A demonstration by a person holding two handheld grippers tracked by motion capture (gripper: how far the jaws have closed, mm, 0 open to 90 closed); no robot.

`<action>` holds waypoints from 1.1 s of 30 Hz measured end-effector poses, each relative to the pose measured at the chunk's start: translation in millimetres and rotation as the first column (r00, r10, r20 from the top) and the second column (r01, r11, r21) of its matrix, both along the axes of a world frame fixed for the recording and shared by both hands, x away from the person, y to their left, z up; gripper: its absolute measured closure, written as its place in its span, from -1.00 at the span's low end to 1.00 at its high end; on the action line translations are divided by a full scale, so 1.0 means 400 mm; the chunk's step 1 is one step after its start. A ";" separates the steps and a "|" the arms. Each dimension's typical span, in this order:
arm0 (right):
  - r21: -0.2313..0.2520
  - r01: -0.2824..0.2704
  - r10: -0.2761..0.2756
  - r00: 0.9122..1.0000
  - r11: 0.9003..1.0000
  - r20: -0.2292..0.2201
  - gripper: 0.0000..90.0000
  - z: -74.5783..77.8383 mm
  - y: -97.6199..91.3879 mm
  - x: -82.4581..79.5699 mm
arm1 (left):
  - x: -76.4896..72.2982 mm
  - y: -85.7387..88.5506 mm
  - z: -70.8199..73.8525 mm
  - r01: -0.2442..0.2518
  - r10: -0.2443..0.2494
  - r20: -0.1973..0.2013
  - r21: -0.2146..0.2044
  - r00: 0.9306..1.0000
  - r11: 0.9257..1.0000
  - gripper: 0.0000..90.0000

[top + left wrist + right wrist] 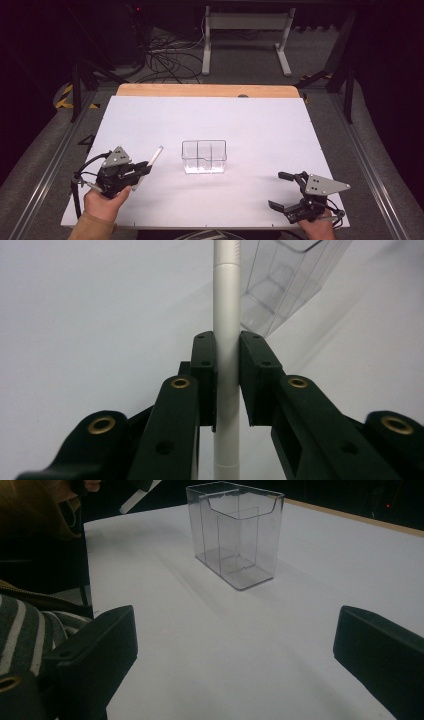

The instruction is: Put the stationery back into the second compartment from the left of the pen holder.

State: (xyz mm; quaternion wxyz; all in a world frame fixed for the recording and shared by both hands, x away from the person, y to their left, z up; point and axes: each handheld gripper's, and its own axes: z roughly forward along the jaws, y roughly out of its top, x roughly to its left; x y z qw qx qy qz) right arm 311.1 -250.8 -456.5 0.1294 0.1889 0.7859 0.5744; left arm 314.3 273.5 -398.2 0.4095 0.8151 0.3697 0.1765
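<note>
Left gripper (227, 375) clamps a white pen (226, 315) mid-barrel, judged light, rigid and slippery, beside the clear divided holder (204, 156); right gripper (286, 190) gapes empty

White desk (260, 125) with a tan wooden far edge; clear acrylic organiser (204, 156); silver-white pen (226, 315); black fingers (205, 370); grey-and-white striped sleeve (20, 635).
</note>
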 end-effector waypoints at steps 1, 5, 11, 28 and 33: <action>0.000 0.000 0.000 1.000 1.000 0.000 -0.90 0.000 0.000 0.000 | -0.003 -0.001 0.003 0.004 -0.004 0.009 -0.007 1.000 1.000 0.75; 0.000 -0.001 0.001 1.000 1.000 0.001 -0.90 0.000 0.000 0.000 | -0.008 -0.003 0.014 0.013 -0.010 0.049 -0.054 0.999 0.998 0.74; -0.001 -0.002 0.002 1.000 1.000 0.002 -0.90 0.000 0.000 0.000 | -0.008 0.005 0.017 0.051 -0.039 0.087 -0.149 0.995 0.988 0.74; 0.001 -0.003 0.003 1.000 1.000 0.001 -0.90 0.000 0.001 0.000 | -0.015 0.004 0.031 0.100 -0.046 0.199 -0.270 0.979 0.958 0.74; 0.002 -0.003 0.003 1.000 1.000 0.000 -0.90 0.000 0.001 0.000 | -0.011 -0.014 0.053 0.125 -0.065 0.218 -0.273 0.974 0.954 0.74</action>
